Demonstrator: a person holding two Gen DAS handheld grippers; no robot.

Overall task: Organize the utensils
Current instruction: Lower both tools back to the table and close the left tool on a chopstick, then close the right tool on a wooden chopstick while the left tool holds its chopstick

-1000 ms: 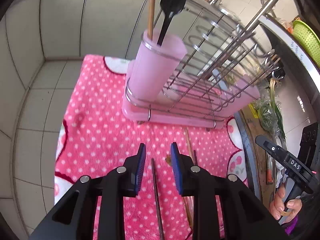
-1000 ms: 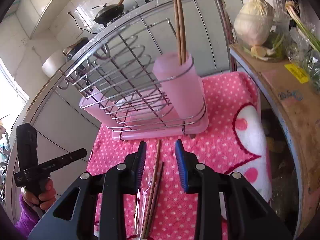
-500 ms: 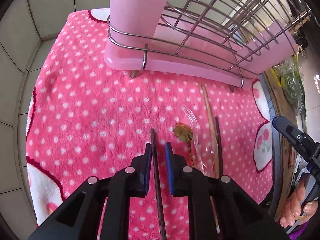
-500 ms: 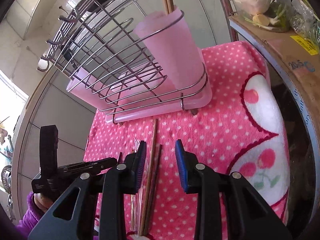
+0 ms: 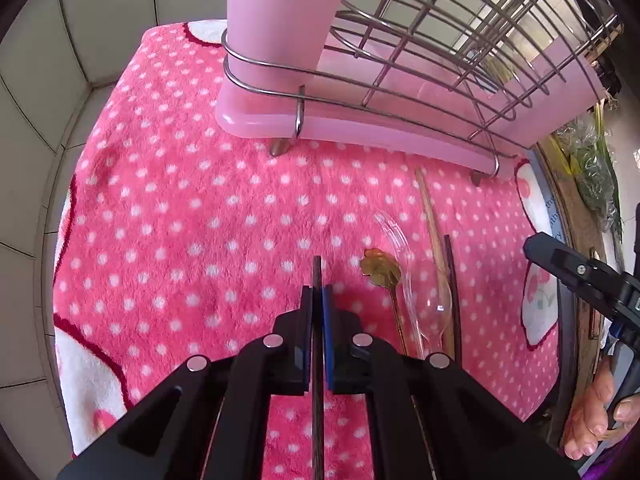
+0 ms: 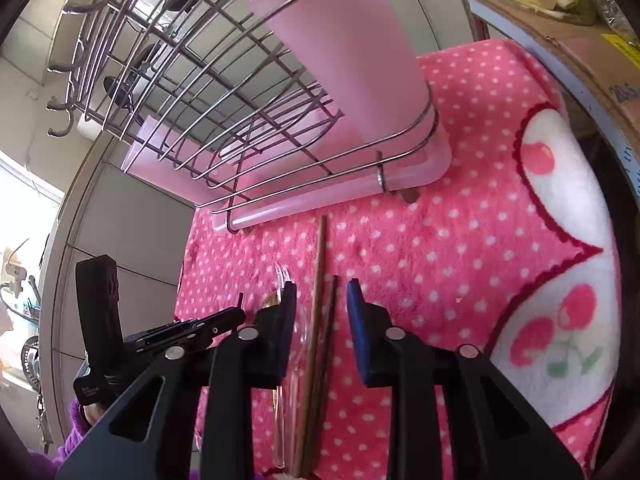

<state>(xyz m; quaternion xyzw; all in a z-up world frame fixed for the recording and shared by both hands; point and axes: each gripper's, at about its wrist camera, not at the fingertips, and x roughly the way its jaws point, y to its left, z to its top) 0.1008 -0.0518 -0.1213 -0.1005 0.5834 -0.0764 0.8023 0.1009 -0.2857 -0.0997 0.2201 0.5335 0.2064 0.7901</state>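
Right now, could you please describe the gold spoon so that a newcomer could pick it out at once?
Start at the pink dish rack on the polka-dot towel. In front of it lies a small cluster of utensils. The gold spoon is at its left edge, beside a clear plastic spoon and two wooden chopsticks; it alone is metallic, with a scalloped bowl.

A pink polka-dot towel (image 5: 192,216) covers the tabletop. Beyond the towel's right edge sit bagged green vegetables (image 5: 596,176) and a cardboard box (image 6: 580,52); grey tiled wall (image 5: 36,80) rises behind it.
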